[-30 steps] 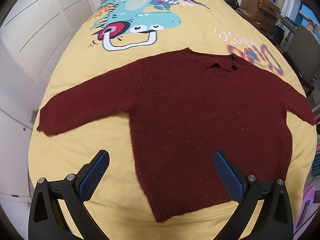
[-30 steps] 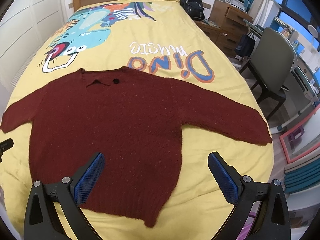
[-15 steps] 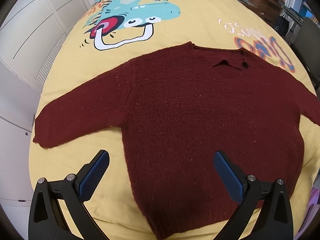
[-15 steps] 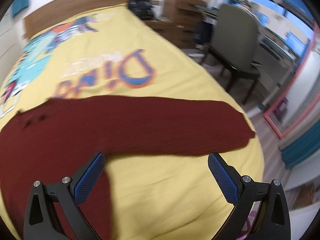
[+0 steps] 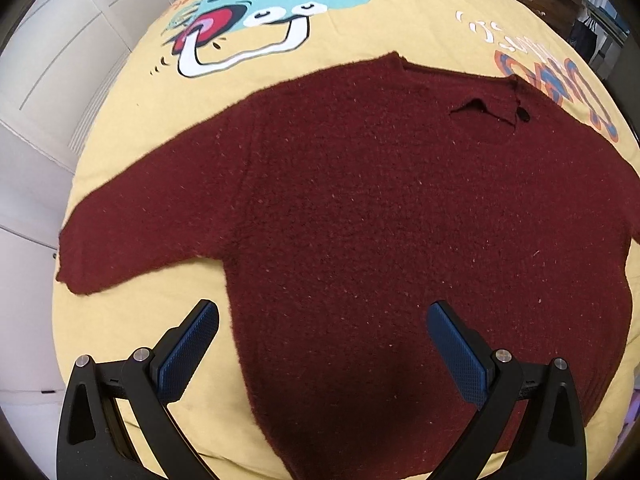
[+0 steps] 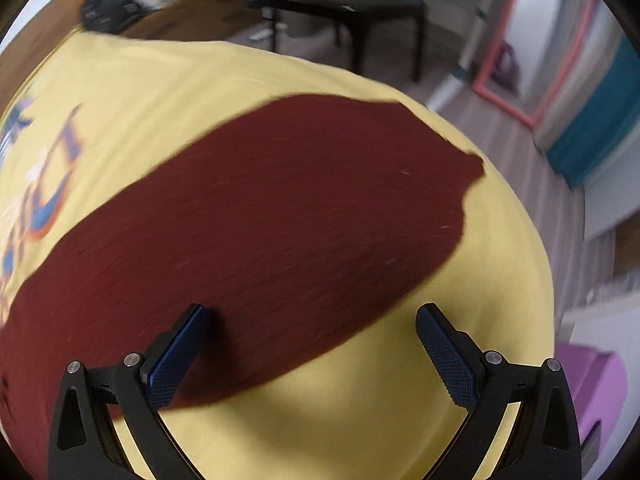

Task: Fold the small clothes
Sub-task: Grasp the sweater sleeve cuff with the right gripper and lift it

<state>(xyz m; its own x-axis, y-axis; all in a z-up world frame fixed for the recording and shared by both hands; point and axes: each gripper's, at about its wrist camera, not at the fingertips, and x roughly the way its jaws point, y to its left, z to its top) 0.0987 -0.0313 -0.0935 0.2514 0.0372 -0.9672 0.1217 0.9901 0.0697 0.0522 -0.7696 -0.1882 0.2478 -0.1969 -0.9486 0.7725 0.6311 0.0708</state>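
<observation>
Fingers [image 5: 188,356] of the left gripper [image 5: 322,354]: black frames with blue ribbed pads, spread wide and released, gripping nothing. They hang over the near hem region of the sweater; the left finger sits above bare bedspread just beside the sweater's side edge, the right finger above the knit body.

Fingers [image 6: 176,364] of the right gripper [image 6: 310,354]: same build, likewise spread wide and released. The left finger sits at the near edge of the sweater's sleeve, perhaps touching the knit, though blur makes contact hard to judge; the right finger is over bare yellow cloth.

Sweater [image 5: 380,216]: dark red knit, laid flat and unfolded on the bed, hem nearest, neckline farthest. Both sleeves are stretched outward. One sleeve [image 5: 132,232] reaches toward the bed's left edge; the other sleeve [image 6: 288,216] runs toward the right edge, its cuff near the bed's corner. A dark button [image 5: 523,115] sits at the neck opening.

Bedspread [image 5: 132,328]: yellow, printed with a teal cartoon dinosaur [image 5: 280,4] beyond the neckline and orange and blue lettering [image 5: 560,80] at the far right.

White panelled cabinets [image 5: 44,92]: beside the bed, on the left.

Dark chair [image 6: 360,12]: on the floor beyond the bed's right side, blurred. A pink-framed panel [image 6: 532,80] leans farther off.
</observation>
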